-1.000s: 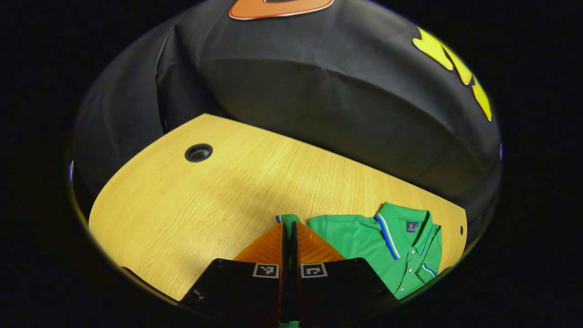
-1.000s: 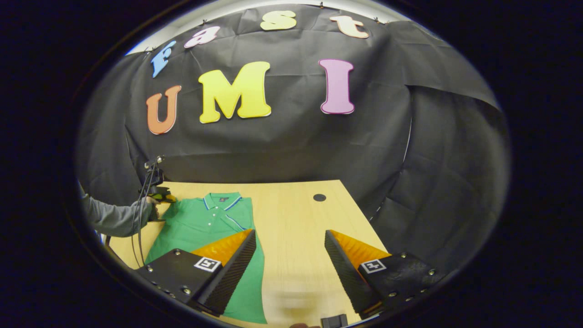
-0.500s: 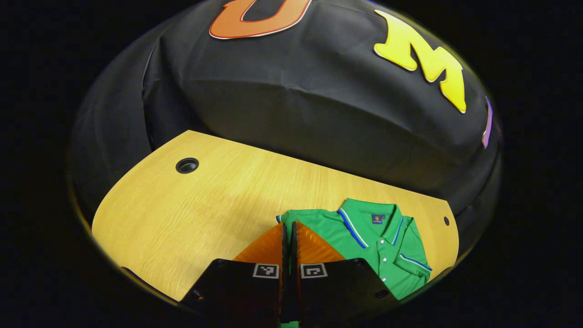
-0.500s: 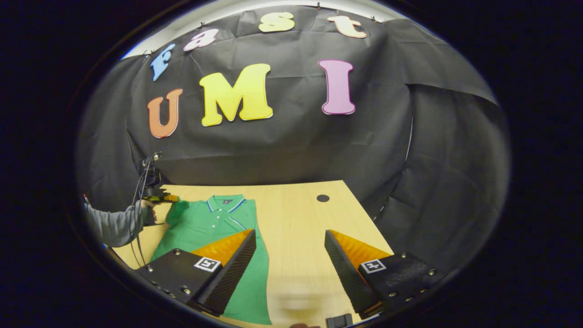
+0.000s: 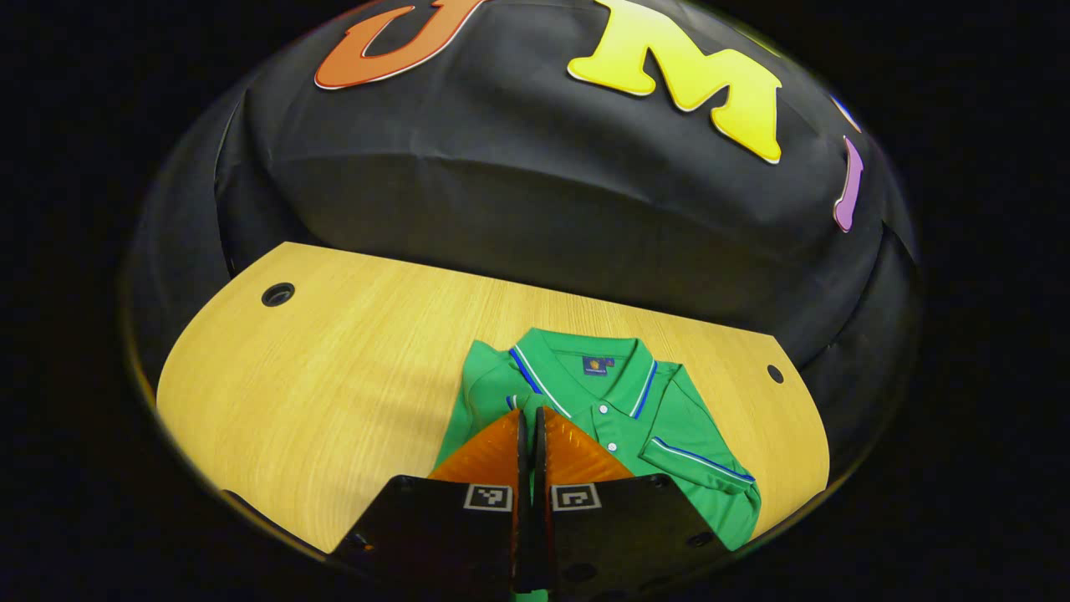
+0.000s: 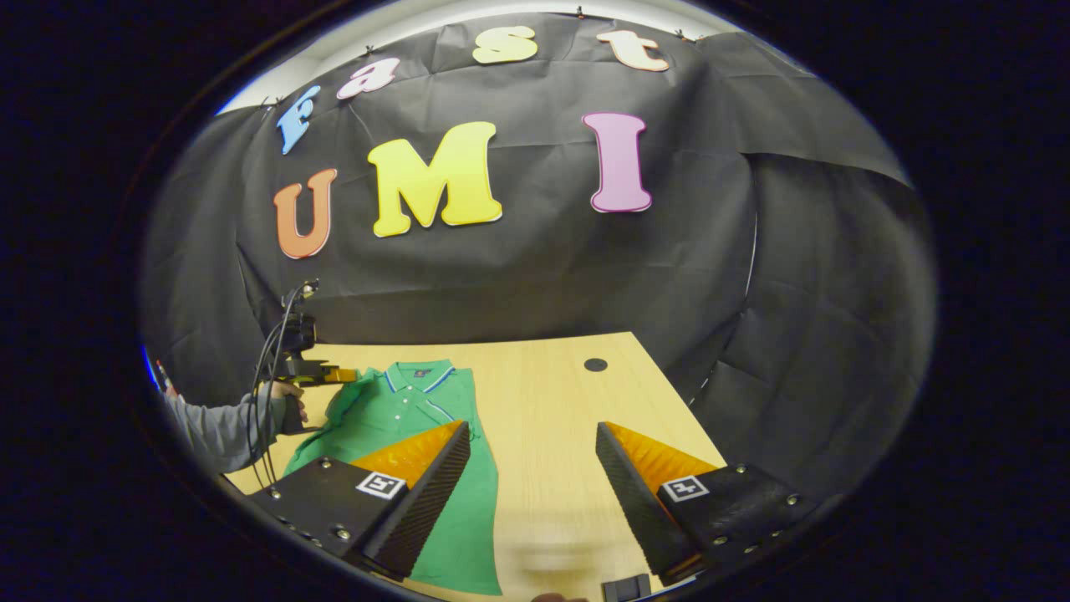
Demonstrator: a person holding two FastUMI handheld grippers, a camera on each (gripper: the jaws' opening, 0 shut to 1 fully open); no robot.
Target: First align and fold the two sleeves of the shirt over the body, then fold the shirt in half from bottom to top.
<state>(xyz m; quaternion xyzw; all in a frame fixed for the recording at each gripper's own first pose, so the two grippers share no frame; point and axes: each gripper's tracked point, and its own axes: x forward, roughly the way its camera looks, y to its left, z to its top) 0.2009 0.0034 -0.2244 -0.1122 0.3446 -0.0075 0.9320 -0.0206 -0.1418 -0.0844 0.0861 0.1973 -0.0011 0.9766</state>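
Shirt (image 5: 669, 426), green with blue-trimmed collar, lies flat on the wooden surface (image 5: 334, 393), collar toward the booth wall. Left tongs (image 5: 528, 418) are pressed together on a green sleeve (image 5: 512, 403), lifted over the shirt's chest just below the collar. Opposite sleeve (image 5: 702, 460) appears already folded across the body. Right tongs (image 6: 532, 439) hang wide apart, gripping nothing, above the surface beside the shirt's lower half. A grey-sleeved hand (image 6: 288, 405) holds the left tongs.

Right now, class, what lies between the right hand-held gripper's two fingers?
In the right gripper view, the open right hand-held gripper frames bare wooden table; the green shirt lies beside it.
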